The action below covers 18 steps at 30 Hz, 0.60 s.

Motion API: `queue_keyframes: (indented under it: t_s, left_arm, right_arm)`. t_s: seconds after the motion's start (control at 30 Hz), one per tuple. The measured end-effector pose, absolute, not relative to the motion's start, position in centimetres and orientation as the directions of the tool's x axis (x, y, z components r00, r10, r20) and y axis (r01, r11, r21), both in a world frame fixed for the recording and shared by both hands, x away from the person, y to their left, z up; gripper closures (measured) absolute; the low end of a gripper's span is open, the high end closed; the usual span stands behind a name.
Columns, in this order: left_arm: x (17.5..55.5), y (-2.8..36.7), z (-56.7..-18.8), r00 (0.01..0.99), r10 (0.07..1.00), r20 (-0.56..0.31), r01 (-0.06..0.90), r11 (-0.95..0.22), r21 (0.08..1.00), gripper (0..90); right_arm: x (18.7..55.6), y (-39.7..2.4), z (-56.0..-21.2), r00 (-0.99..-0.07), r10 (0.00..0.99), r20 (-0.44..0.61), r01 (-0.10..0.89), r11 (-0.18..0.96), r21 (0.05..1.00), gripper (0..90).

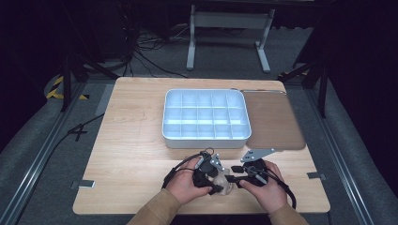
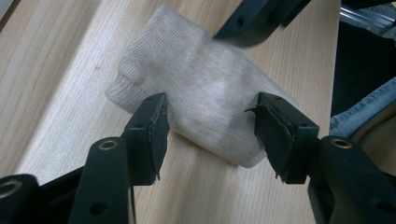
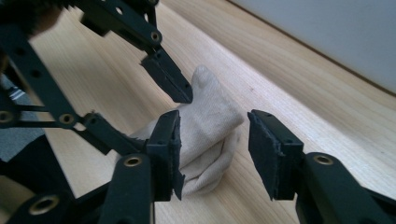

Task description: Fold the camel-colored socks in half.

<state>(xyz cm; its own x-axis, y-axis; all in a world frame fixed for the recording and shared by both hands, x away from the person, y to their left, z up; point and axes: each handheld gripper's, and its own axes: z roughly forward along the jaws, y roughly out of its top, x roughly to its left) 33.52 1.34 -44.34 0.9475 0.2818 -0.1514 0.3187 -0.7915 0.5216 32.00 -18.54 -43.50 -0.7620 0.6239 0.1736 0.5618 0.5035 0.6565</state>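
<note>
Both hands rest low at 6 o'clock on the surface [image 1: 131, 154], left claw [image 2: 210, 123] and right claw [image 3: 212, 140] both wide, facing each other across the sock [image 2: 201, 88].

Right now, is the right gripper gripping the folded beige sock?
Apart. In the right gripper view the right gripper stands open around the folded beige sock: bare table shows between the sock and one pad, so nothing is clamped.
</note>
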Motion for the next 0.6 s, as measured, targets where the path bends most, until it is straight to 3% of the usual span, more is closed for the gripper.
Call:
queue_keyframes:
  t_s: [0.6]
  left_arm:
    - [33.0,2.7,-44.4,0.941,0.310,-0.139,0.335,-0.786,0.519,40.6]
  right_arm:
    - [33.3,-17.2,-45.9,-0.723,0.644,0.248,0.639,0.489,0.593,37.6]
